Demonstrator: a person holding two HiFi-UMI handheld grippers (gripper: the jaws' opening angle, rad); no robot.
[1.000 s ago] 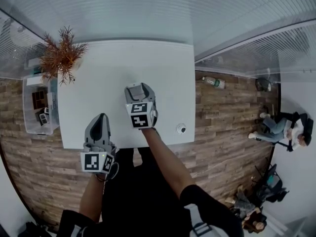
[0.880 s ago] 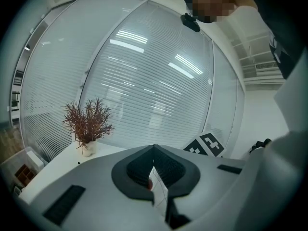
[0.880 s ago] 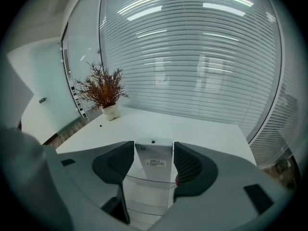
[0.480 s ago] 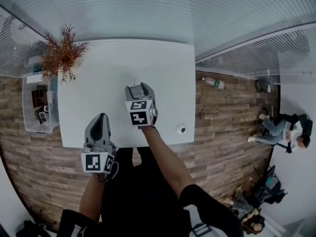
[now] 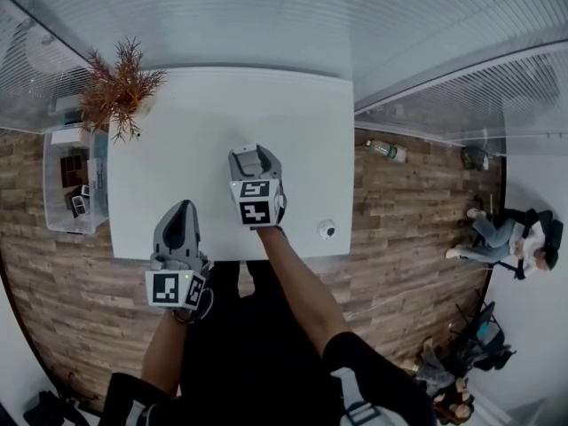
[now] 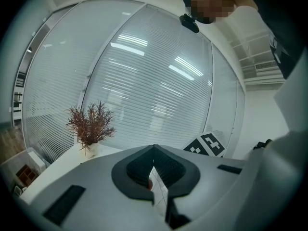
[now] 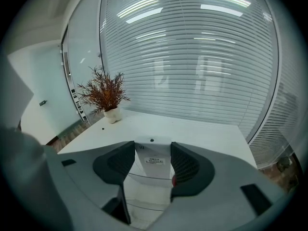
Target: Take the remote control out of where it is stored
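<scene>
White remote control point(image 7: 152, 153), small label up, clamped in right tongs point(image 7: 152, 165); left tongs point(image 6: 154, 153) closed, empty.

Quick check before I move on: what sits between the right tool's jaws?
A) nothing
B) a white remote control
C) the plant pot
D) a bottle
B: the right gripper view shows the right tool with its jaws pressed against both sides of a white remote control, label side facing the camera.
</scene>
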